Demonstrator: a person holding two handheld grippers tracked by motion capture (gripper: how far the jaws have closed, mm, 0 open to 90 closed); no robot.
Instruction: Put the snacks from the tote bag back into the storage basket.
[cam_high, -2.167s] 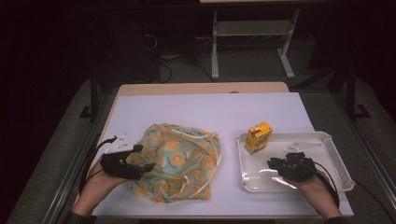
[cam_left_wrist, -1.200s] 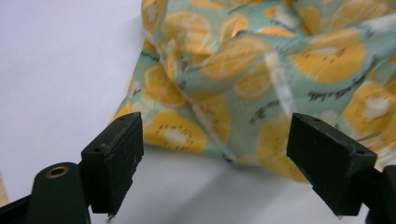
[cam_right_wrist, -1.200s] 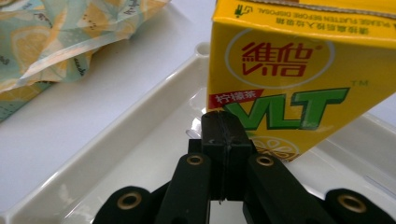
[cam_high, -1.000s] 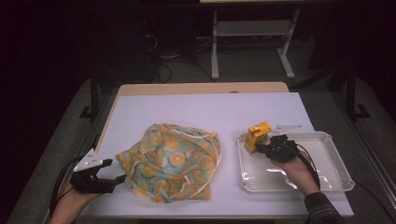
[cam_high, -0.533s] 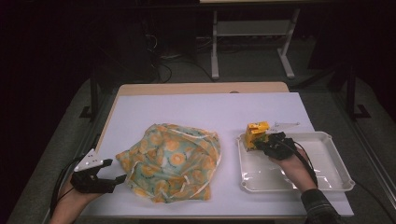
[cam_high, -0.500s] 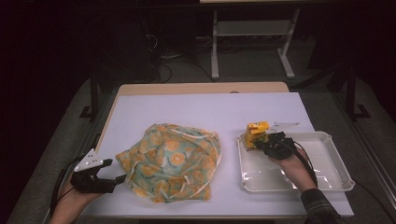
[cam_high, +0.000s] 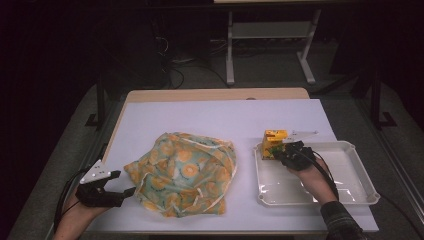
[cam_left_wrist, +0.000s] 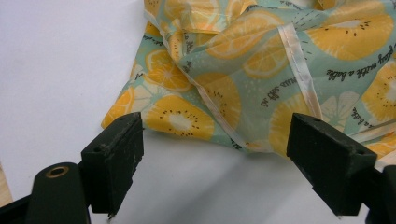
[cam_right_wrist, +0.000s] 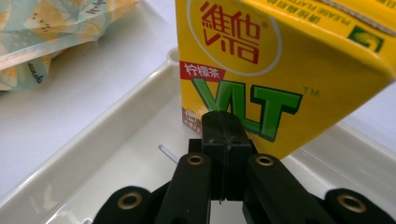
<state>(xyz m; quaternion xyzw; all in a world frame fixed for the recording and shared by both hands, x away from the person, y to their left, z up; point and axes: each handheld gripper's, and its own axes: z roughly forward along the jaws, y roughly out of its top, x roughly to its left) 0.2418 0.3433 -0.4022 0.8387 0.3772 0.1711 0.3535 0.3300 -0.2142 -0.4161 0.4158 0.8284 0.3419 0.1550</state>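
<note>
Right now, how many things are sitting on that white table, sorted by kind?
Fruit-print fabric bag: 1
Yellow lemon tea carton: 1
White plastic tray: 1
Total: 3

Tools repositioned
The right tool (cam_high: 280, 151) was brought against the lemon tea carton (cam_high: 273, 141); the left tool (cam_high: 117, 186) was withdrawn off the fruit-print bag (cam_high: 185, 172).

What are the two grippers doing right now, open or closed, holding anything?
Left gripper: open, jaws wide apart at the edge of the fruit-print bag, gripping nothing.
Right gripper: closed, jaws pressed together with nothing between them, tips at the yellow drink carton.
</note>
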